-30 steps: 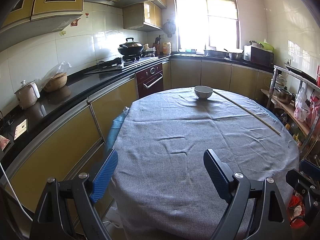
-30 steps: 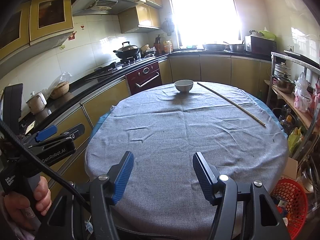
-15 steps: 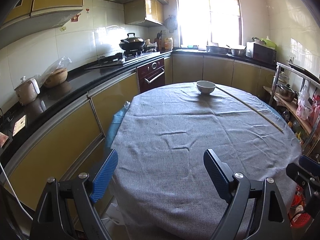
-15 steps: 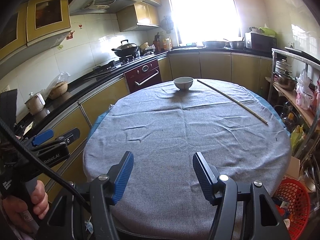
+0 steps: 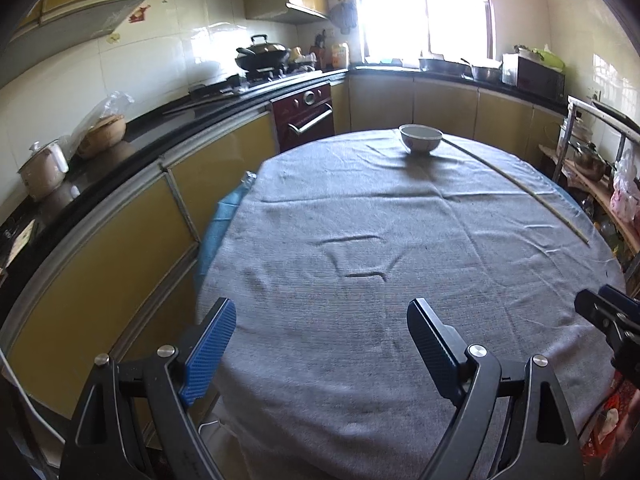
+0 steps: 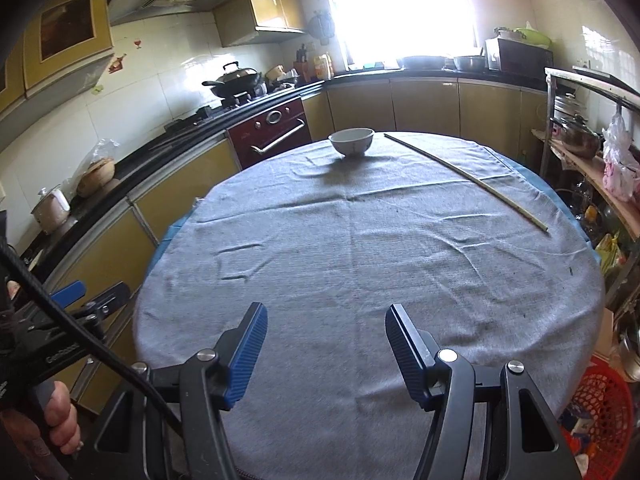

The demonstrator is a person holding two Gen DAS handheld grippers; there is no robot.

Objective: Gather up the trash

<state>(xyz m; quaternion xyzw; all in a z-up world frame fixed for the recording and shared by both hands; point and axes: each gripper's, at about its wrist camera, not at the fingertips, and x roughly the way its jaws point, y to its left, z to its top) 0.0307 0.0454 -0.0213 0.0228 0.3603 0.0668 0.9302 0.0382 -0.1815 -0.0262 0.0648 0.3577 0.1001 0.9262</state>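
Surveying: both claws hang over the near edge of the round desk, which is covered by a grey cloth, and neither holds anything.
Progress: judged from these views, collection has not visibly begun or is between pickups; no trash sits in either claw.
Trash on the desk: none that I can make out. Only a white bowl at the far side and a long thin stick lying diagonally to the right of it, apart from the bowl. A few tiny dark specks show on the cloth, too small to identify.
Trash elsewhere: a red basket stands on the floor at the desk's near right, with what looks like scraps inside; likely the bin for the task.
Left to do: find a piece of trash, or perhaps the stick, and carry it to the basket; that is a guess.
Left claw: spread wide, empty, pointing across the desk toward the bowl, level and low over the near rim.
Right claw: spread wide too, empty, aimed the same way, just right of its partner.
Hand: the left hand grips its handle at the lower left of the right wrist view.
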